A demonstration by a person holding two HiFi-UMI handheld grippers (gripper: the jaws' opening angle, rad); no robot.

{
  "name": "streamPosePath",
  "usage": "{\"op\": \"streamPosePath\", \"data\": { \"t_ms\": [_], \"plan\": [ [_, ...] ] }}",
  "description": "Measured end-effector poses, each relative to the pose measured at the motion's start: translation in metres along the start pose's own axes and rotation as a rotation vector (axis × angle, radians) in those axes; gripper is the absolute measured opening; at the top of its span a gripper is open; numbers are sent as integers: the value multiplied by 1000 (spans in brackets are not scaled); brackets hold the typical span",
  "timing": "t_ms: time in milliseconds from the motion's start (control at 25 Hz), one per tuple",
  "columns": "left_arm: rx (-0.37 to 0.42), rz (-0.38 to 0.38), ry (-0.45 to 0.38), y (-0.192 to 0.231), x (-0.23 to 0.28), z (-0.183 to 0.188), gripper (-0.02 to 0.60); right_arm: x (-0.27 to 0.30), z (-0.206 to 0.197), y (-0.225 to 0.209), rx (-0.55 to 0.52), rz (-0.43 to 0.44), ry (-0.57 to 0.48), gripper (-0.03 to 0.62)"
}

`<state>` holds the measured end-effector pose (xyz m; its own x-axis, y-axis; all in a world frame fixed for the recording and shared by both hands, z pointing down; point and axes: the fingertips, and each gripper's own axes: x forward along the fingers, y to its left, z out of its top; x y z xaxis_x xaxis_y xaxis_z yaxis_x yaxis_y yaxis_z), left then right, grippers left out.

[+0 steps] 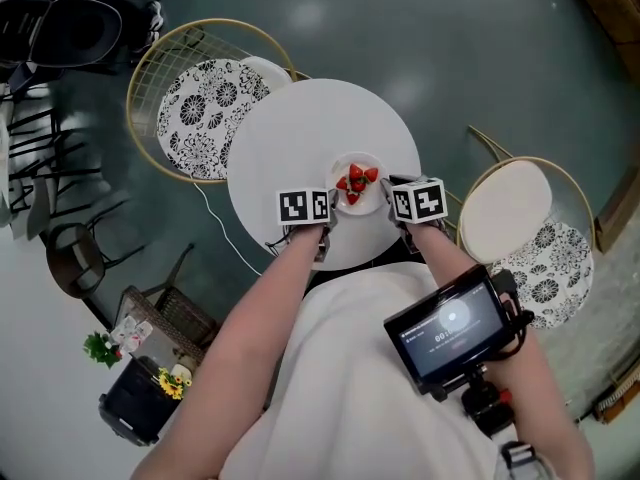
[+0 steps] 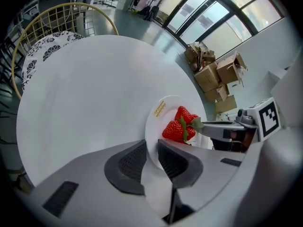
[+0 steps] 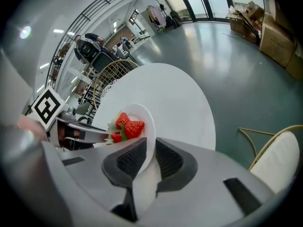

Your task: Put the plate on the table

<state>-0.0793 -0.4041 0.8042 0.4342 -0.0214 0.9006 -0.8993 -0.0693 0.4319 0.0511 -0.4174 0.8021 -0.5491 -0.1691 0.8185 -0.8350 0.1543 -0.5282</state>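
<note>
A small white plate (image 1: 357, 184) carrying strawberries (image 1: 356, 181) is over the near part of the round white table (image 1: 290, 138). I cannot tell whether it rests on the tabletop. My left gripper (image 1: 328, 210) is shut on the plate's left rim, and my right gripper (image 1: 392, 194) is shut on its right rim. In the left gripper view the plate (image 2: 162, 113) has its rim between the left gripper (image 2: 151, 159) pads, with the strawberries (image 2: 182, 125) beyond. In the right gripper view the plate (image 3: 143, 113) edge sits inside the right gripper (image 3: 150, 158), strawberries (image 3: 128, 126) to the left.
A wire chair with a black-and-white patterned cushion (image 1: 205, 103) stands left of the table, another chair (image 1: 520, 218) to the right. A screen device (image 1: 452, 330) hangs at the person's chest. A basket with flowers (image 1: 150, 363) sits lower left. Cardboard boxes (image 2: 215, 74) lie beyond the table.
</note>
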Motion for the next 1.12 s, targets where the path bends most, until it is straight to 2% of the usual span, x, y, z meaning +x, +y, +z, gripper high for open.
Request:
{"op": "streamPosePath", "data": {
  "t_ms": [280,560,840,960,1040,1120],
  "plan": [
    [13,42,-1,6,-6,4,57,1,4,1,-85,-24,4,38],
    [22,63,-26,11,-14,6,57,-6,14,-10,-130,-78,-53,38],
    [26,21,-155,4,-35,9,57,-29,27,-15,-139,-111,-118,37],
    [34,-8,-217,3,-45,5,57,-35,28,-3,-141,-87,-149,35],
    [46,-22,-252,2,-52,-1,57,-40,24,9,-165,-62,-161,3],
    [51,-31,-282,2,-59,-9,55,-46,20,21,-191,-37,-176,3]
  ]
}}
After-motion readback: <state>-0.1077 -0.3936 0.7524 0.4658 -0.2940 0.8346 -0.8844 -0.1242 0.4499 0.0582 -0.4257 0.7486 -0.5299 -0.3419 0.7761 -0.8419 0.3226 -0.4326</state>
